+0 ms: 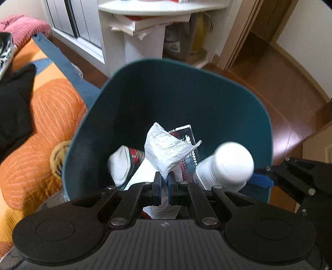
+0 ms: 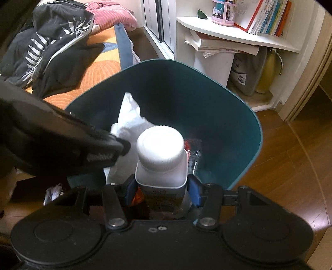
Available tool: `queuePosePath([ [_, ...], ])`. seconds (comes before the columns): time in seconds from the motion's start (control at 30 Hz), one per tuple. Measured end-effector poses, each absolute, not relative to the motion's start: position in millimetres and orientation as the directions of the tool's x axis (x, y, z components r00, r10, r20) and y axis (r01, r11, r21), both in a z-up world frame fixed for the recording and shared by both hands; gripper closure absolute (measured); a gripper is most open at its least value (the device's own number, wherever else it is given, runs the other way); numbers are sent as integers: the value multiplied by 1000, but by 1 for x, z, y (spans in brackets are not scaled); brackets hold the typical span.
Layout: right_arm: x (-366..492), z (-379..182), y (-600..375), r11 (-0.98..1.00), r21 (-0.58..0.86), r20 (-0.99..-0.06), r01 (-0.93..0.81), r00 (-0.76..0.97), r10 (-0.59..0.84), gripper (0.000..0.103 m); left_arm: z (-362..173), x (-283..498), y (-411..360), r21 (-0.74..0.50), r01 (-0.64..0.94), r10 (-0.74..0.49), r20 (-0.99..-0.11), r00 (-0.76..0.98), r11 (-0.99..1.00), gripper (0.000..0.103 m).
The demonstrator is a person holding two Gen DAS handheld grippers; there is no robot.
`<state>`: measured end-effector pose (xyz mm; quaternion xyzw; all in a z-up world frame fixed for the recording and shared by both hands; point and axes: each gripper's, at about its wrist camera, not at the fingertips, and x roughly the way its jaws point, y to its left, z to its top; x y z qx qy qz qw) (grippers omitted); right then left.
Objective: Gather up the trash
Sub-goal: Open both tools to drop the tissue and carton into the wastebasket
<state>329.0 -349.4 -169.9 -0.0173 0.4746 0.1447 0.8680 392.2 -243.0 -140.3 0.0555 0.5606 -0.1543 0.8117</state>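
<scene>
A teal trash bin (image 1: 186,93) stands open below both grippers. My left gripper (image 1: 164,178) is shut on a crumpled white tissue (image 1: 166,149) and holds it over the bin's mouth. My right gripper (image 2: 161,193) is shut on a white plastic bottle (image 2: 160,157) with a ribbed white cap, also over the bin. In the left wrist view the bottle (image 1: 228,166) hangs at the right, with one blue pad (image 1: 261,180) against its side. In the right wrist view the left gripper (image 2: 122,145) reaches in from the left with the tissue (image 2: 130,120). Wrappers (image 1: 128,162) and a foil packet (image 1: 184,133) lie inside the bin.
An orange bedspread (image 1: 51,116) with dark clothes (image 2: 47,52) and a pink blanket (image 2: 112,14) lies left of the bin. A white shelf unit (image 2: 228,31) with books stands behind it. A wooden floor (image 2: 280,166) and a doorway (image 1: 259,37) lie to the right.
</scene>
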Motion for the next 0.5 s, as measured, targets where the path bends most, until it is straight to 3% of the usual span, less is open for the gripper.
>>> queuePosePath([
  [0.17, 330, -171, -347, 956, 99, -835, -276, 499, 231, 52, -151, 395, -242, -70, 307, -167, -938, 303, 949, 96],
  [0.27, 330, -168, -347, 956, 92, -834, -279, 502, 227, 51, -149, 397, -238, -87, 283, -173, -940, 295, 955, 80],
  [0.33, 328, -163, -348, 956, 97, -830, -276, 508, 230, 50, -147, 396, -235, -98, 279, -183, -937, 297, 955, 55],
  [0.37, 327, -161, -349, 956, 101, -828, -276, 509, 234, 50, -144, 395, -234, -95, 278, -182, -934, 307, 956, 49],
  [0.5, 320, -151, -353, 955, 99, -821, -279, 519, 237, 49, -131, 388, -228, -108, 280, -201, -922, 330, 954, 46],
])
